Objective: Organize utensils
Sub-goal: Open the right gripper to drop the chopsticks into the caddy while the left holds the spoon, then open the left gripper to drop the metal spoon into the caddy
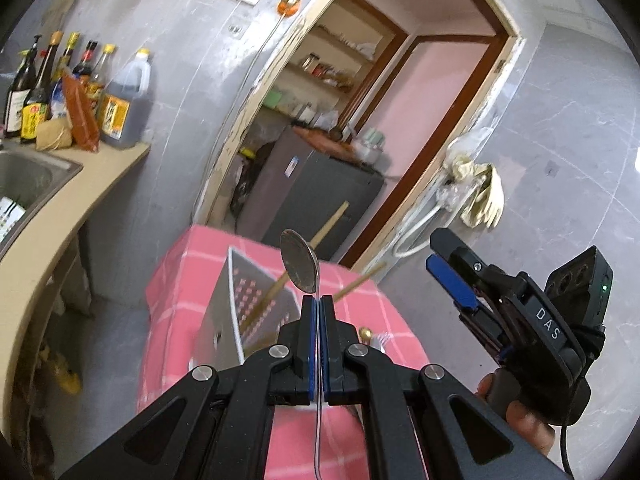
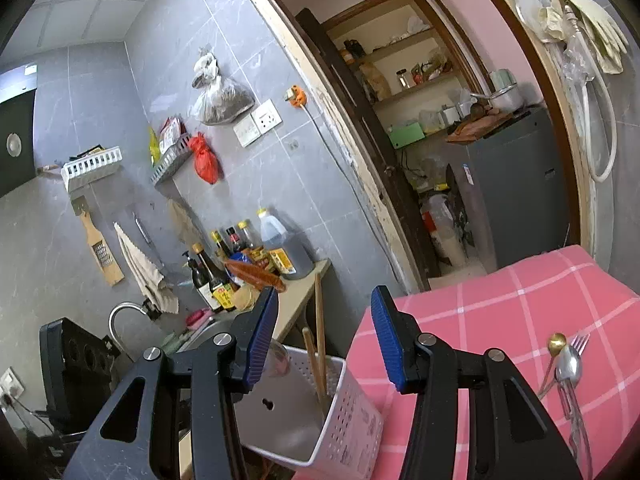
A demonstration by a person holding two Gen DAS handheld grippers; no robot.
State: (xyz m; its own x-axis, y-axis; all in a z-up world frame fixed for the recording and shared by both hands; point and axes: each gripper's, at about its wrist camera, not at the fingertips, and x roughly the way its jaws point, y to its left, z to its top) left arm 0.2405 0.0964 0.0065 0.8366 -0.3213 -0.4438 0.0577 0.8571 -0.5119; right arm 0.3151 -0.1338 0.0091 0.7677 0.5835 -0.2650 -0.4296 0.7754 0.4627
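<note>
The table [image 2: 520, 300] under a pink checked cloth carries a white perforated holder [image 2: 340, 412] at its corner, with two wooden chopsticks [image 2: 320, 344] standing in it. The left gripper [image 1: 317, 304] has its jaws closed tight on one steel spoon [image 1: 299, 260], bowl upward above the holder. The right gripper [image 2: 324, 336] has its jaws partly open and empty. One gold spoon [image 2: 557, 342], one silver spoon [image 2: 568, 366] and one fork [image 2: 580, 342] lie on the cloth.

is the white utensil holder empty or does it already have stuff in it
Not empty: the white utensil holder already has wooden chopsticks standing in it, leaning against its side. No spoons or forks show inside.
</note>
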